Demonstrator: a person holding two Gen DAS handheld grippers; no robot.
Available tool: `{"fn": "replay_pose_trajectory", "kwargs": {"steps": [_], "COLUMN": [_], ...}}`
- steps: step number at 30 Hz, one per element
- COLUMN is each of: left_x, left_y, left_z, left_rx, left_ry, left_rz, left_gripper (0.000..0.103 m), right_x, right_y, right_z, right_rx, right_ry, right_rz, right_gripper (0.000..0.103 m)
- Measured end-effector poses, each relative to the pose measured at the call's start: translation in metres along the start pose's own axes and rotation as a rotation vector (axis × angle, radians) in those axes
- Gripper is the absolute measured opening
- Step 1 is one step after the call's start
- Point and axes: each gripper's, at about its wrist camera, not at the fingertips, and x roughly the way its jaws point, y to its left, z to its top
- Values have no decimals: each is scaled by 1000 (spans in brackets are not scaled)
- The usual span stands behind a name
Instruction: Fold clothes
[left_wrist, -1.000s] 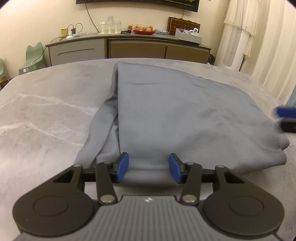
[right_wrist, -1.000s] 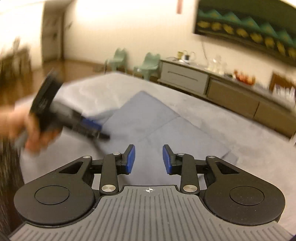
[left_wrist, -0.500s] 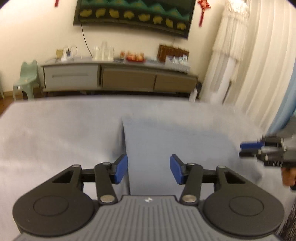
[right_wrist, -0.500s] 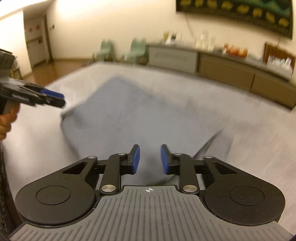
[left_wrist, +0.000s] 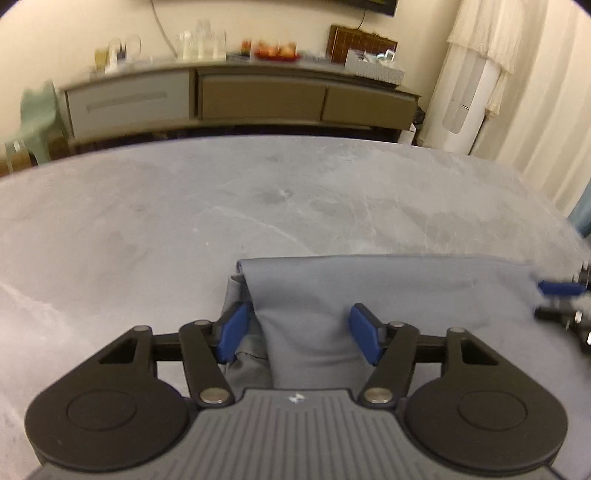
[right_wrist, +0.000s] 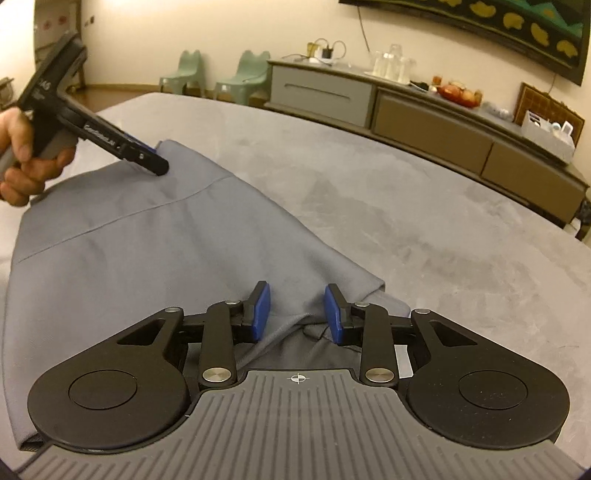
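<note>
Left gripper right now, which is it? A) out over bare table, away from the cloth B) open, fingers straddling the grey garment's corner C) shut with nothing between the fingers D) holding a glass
B: the left gripper stands open, its blue pads apart on either side of the folded grey garment, whose corner lies between them unpinched; its jaws have just been opening.

both wrist views look down, close, sharing the folded cloth (left_wrist: 388, 295).

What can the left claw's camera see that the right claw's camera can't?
Only the left wrist view shows the white curtain and the tall white fan. Only the right wrist view shows a hand holding the left claw, plus a second green chair. Both show the grey cloth, the grey table, the long cabinet and the red fruit bowl.
</note>
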Motion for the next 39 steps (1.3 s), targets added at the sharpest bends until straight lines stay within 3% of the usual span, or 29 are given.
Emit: {"fn": "replay_pose_trajectory", "kwargs": {"steps": [2,4,7,10,12,14,16,17,19,23,25,28,31,32,39], "left_x": [-11,-34,-92,-131,-127,-96,-88,-85,-99,-144,-152,-123,-84,-76,-21], "left_y": [-9,-11,-17,-33,-41,-38,-35,-33,-42,-52,-70,-95,-106,-108,-129], "left_z": [-5,-9,-28,-58,-74,-88,-93,-95,-94,-103,-108,-113,-114,-110,-64], "left_rx": [33,44,54,95,112,104,66,47,58,-30,-1,109,152,159,178], "left_ry": [-11,-18,-80,-117,-81,38,46,49,21,-144,-182,-99,-10,-15,-19], "left_rz": [48,142,128,56,71,160,198,216,230,130,53,55,103,110,96], "left_gripper": [64,58,58,60,62,63,72,63,58,59,62,63,64,68,75], "right_x": [1,-4,-42,-95,-108,-90,-79,-76,-85,-126,-135,-122,-91,-83,-52], "right_y": [2,3,11,37,58,74,75,73,67,56,58,70,73,70,3], "right_z": [-2,-2,10,8,-4,-21,-29,-31,-29,-34,-39,-46,-51,-51,-33], "right_rx": [-9,1,43,44,15,-57,-63,-52,-17,75,101,70,31,29,87], "right_ry": [-7,-6,-31,-118,-96,4,37,38,27,-72,-112,-102,0,27,90], "right_rz": [-17,-32,-73,59,162,110,76,70,60,2,24,55,19,7,-22], "right_gripper": [33,35,38,38,36,35,40,40,40,42,46,48,47,52,53]}}
